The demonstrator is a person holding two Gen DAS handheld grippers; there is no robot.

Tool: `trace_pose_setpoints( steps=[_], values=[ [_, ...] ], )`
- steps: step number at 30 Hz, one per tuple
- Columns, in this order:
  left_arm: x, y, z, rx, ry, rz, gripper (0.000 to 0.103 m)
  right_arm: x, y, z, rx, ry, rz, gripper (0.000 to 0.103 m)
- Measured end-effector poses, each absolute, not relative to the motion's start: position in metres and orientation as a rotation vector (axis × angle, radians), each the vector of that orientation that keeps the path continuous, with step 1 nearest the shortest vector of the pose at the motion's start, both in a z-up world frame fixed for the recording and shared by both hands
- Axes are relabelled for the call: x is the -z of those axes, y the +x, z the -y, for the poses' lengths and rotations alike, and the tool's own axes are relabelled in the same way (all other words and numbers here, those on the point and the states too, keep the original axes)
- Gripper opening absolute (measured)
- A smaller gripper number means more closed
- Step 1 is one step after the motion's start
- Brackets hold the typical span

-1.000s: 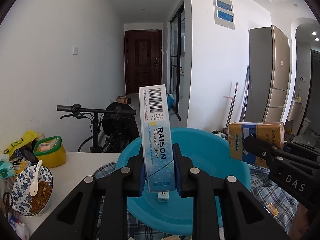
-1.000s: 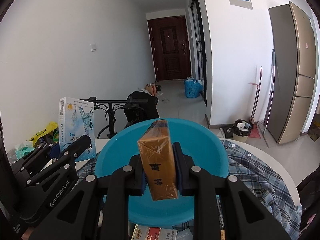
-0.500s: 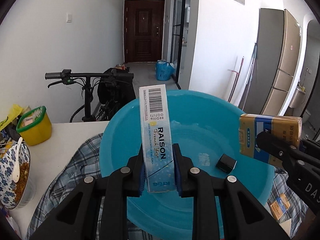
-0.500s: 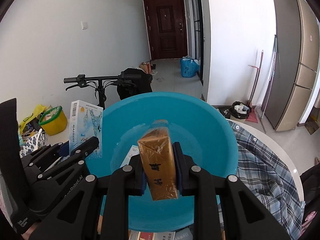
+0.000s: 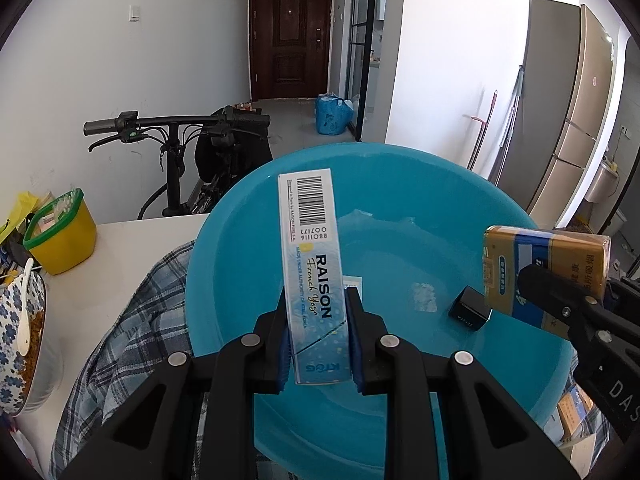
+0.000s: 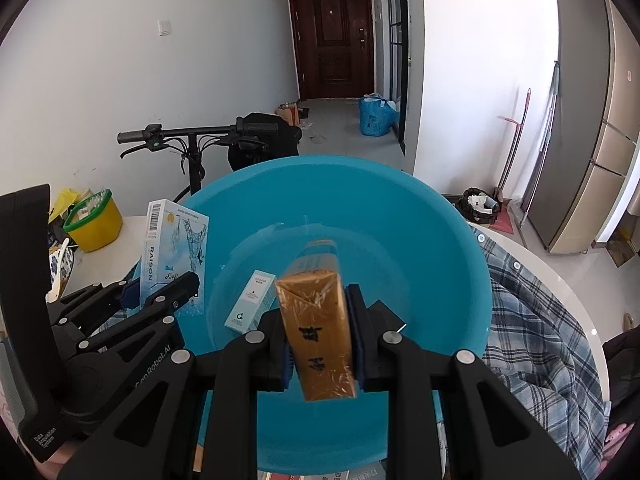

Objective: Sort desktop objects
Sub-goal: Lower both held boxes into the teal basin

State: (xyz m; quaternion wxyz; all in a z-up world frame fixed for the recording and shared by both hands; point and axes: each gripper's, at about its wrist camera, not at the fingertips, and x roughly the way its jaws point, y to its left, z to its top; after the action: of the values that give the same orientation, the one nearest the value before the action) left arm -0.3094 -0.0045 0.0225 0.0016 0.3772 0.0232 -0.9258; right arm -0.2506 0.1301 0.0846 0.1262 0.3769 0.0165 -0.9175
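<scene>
Both hands loaded over the blue basin [image 5: 400,168]. My left gripper [image 5: 318,340] is clamped on the light-blue RAISON box [image 5: 310,264], standing upright between the pads, basin floor ahead and below. My right gripper [image 6: 320,340] pinches the gold cigarette pack [image 6: 320,332], also over the bowl. A small black box [image 5: 469,313] and a pale carton [image 6: 252,300] already lie inside. I judge this the drop-off step: next, open each grip and release low.

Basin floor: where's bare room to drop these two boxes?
Basin: the floor is bare at the middle and far side, between the teal box on the left and the black cube on the right. The near-left part, by the teal box, is crowded.
</scene>
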Motion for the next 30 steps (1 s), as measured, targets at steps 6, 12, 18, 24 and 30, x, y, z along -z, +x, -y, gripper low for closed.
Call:
trace_pose_setpoints(
  steps=[6,12,18,24,30],
  values=[
    [-0.010,-0.316,0.006,2.876,1.246,-0.086,0.025,-0.077,-0.254,-0.125,2.660,1.129,-0.072,0.021],
    [-0.002,-0.320,0.007,2.856,1.274,-0.081,0.025,-0.068,-0.257,-0.123,2.645,1.160,-0.084,0.021],
    [0.003,-0.323,0.007,2.836,1.292,-0.073,0.025,-0.056,-0.265,-0.123,2.632,1.209,-0.078,0.021],
    [0.009,-0.326,0.005,2.822,1.306,-0.053,0.025,-0.049,-0.270,-0.127,2.627,1.244,-0.061,0.021],
    [0.010,-0.326,0.005,2.824,1.301,-0.056,0.025,-0.044,-0.272,-0.124,2.605,1.262,-0.049,0.021]
  ],
)
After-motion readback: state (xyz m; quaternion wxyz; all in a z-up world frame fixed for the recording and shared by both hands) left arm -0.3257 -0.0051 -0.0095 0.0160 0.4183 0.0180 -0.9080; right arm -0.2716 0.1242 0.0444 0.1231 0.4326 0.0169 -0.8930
